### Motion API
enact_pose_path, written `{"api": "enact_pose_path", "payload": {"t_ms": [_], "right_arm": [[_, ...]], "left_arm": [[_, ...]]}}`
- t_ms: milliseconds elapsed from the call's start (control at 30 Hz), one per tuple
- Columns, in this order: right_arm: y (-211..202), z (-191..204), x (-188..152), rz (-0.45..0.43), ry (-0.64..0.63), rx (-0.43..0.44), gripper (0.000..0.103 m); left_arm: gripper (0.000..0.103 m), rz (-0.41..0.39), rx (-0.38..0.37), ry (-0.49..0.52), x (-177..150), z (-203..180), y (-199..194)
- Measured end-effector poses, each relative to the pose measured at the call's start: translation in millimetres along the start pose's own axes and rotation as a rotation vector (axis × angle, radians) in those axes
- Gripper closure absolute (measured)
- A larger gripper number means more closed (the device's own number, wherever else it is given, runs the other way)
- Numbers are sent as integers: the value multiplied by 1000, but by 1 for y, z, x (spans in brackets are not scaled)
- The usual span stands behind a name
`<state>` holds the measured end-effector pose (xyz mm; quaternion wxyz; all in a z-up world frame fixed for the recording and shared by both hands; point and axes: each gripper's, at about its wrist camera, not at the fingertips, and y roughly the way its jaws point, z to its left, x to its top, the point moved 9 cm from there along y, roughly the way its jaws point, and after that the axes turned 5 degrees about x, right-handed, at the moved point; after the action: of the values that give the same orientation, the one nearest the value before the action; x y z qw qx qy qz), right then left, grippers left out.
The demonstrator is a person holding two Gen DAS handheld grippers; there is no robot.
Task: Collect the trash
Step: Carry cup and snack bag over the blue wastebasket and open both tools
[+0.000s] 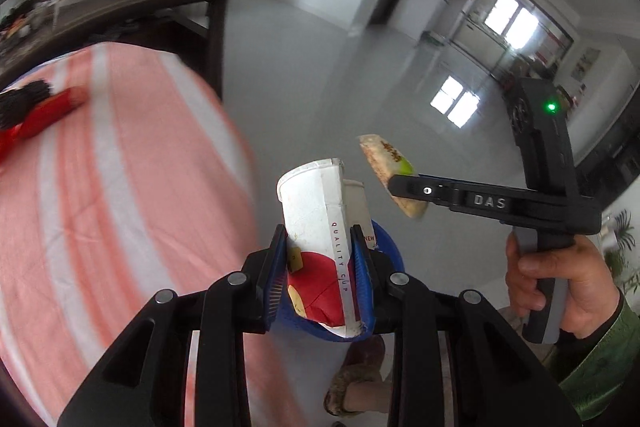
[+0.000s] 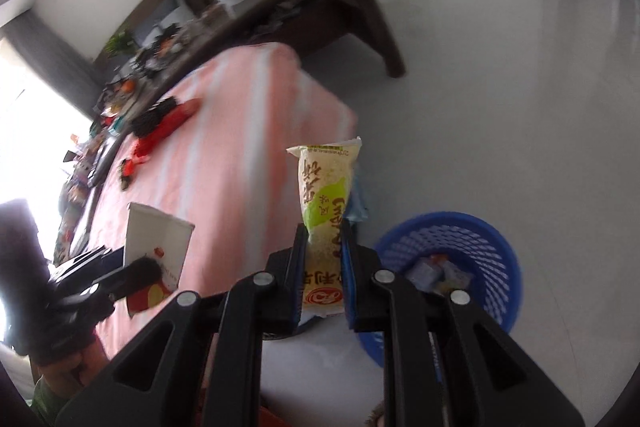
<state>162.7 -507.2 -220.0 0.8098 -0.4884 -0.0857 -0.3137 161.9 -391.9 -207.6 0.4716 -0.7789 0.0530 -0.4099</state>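
Now the left tongs (image 1: 320,259) pinch a paper cup (image 1: 316,219) and the right tongs (image 2: 325,259) pinch a snack packet (image 2: 326,195), past the worktop (image 2: 240,155) edge. Let go too early and both could miss the blue bin (image 2: 472,239) and land on the floor (image 2: 500,87).

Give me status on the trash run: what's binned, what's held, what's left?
Done: some wrappers already lie in the blue plastic basket. In hand: left gripper clamps a white-and-red paper cup; right gripper clamps a yellow snack packet. Left: drop both; red-and-black items remain on the pink striped cloth.

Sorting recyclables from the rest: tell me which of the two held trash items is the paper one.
The paper cup, white with a red patch, clamped in the left tool. The right tool holds a yellow snack wrapper, a crinkly packet instead.
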Motion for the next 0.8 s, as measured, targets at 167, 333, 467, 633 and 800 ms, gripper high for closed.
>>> {"api": "enact_pose_path", "payload": {"t_ms": [167, 333, 467, 633, 800], "right_arm": [[-1, -55, -8, 12, 90, -47, 88], [6, -94, -20, 26, 165, -56, 81], [7, -118, -24, -6, 219, -77, 51], [-8, -133, -18, -71, 262, -94, 46], [-19, -115, -6, -158, 199, -120, 15]], "left_arm": [[72, 63, -29, 21, 0, -39, 53], [60, 117, -20, 56, -3, -65, 102], [38, 134, -22, 40, 0, -70, 135], [29, 57, -3, 31, 6, -64, 113], [5, -198, 173, 71, 12, -37, 28]]}}
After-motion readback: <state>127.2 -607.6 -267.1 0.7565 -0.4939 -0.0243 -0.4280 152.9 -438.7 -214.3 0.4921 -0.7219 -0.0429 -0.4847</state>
